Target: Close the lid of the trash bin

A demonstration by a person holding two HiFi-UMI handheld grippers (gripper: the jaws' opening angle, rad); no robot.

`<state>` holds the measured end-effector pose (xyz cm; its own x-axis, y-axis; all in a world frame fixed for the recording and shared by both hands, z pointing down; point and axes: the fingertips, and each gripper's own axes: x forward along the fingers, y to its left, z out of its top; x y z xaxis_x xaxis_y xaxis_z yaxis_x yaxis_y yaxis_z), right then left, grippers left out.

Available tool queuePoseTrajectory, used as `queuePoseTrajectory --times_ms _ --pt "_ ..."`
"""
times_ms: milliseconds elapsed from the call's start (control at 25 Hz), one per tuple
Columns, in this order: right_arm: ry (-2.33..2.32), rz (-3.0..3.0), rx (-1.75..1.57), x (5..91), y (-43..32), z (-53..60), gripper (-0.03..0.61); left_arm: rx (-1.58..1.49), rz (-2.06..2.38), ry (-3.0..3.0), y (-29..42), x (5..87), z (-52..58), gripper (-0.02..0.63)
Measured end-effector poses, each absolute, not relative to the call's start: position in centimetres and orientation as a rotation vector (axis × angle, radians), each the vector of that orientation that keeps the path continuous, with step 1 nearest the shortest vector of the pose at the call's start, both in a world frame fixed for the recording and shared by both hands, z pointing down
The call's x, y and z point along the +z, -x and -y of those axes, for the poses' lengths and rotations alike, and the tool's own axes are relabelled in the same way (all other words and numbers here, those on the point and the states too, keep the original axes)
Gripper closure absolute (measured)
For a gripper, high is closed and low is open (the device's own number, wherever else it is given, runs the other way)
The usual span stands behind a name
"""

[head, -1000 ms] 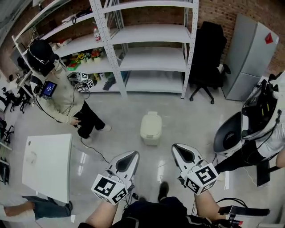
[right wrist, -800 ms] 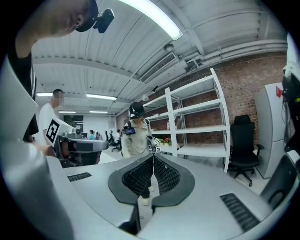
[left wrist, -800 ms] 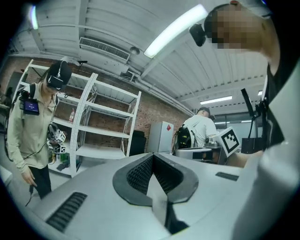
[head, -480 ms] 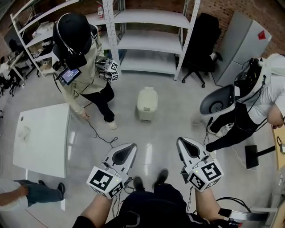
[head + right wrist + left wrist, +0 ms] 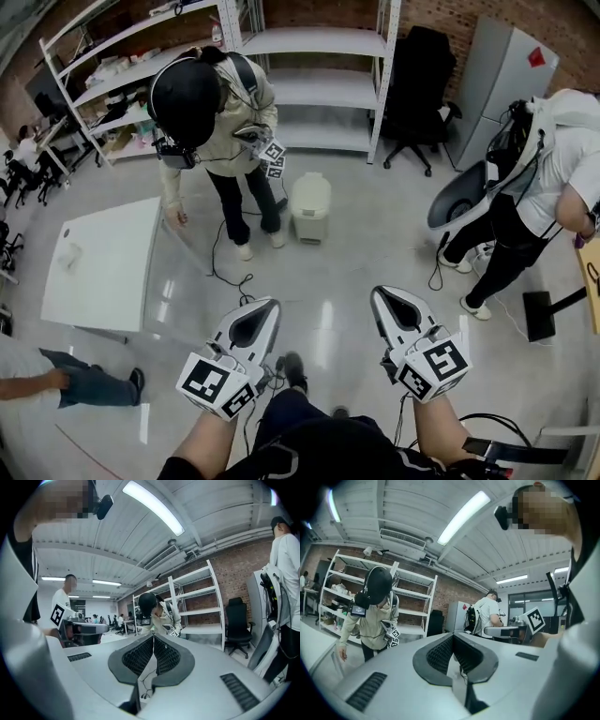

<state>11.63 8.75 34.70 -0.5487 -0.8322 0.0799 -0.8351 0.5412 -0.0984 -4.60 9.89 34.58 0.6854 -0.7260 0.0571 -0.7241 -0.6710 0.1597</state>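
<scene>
A cream trash bin (image 5: 310, 207) stands on the glossy floor in the head view, a few steps ahead of me, and its lid looks down on top. My left gripper (image 5: 263, 307) is low in front of my body, shut and holding nothing. To its right my right gripper (image 5: 387, 298) is likewise shut and holds nothing. Both are far short of the bin. In the left gripper view the left gripper (image 5: 451, 637) has its pads meeting, as does the right gripper (image 5: 153, 637) in the right gripper view. Neither gripper view shows the bin.
A person in a beige jacket (image 5: 217, 105) stands right beside the bin's left, holding marker cubes (image 5: 273, 156). A white table (image 5: 103, 262) is at left and shelves (image 5: 319, 56) are behind. A black chair (image 5: 418, 86), a grey cabinet (image 5: 507, 75) and another person (image 5: 536, 178) are at right. A cable (image 5: 225, 274) lies on the floor.
The person in beige has walked right, up to the bin. My view has swung and the bin sits higher in frame. Both grippers stay shut in front of me.
</scene>
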Motion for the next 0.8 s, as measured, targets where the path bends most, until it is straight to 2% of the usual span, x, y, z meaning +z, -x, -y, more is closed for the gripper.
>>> queuePoseTrajectory --times_ms 360,800 --pt "-1.483 2.753 0.216 33.9 -15.4 -19.8 0.569 0.039 1.216 -2.721 2.0 32.6 -21.3 0.614" --pt "-1.586 2.715 0.150 32.8 -10.2 -30.5 0.569 -0.022 1.173 -2.789 6.9 32.3 -32.2 0.614"
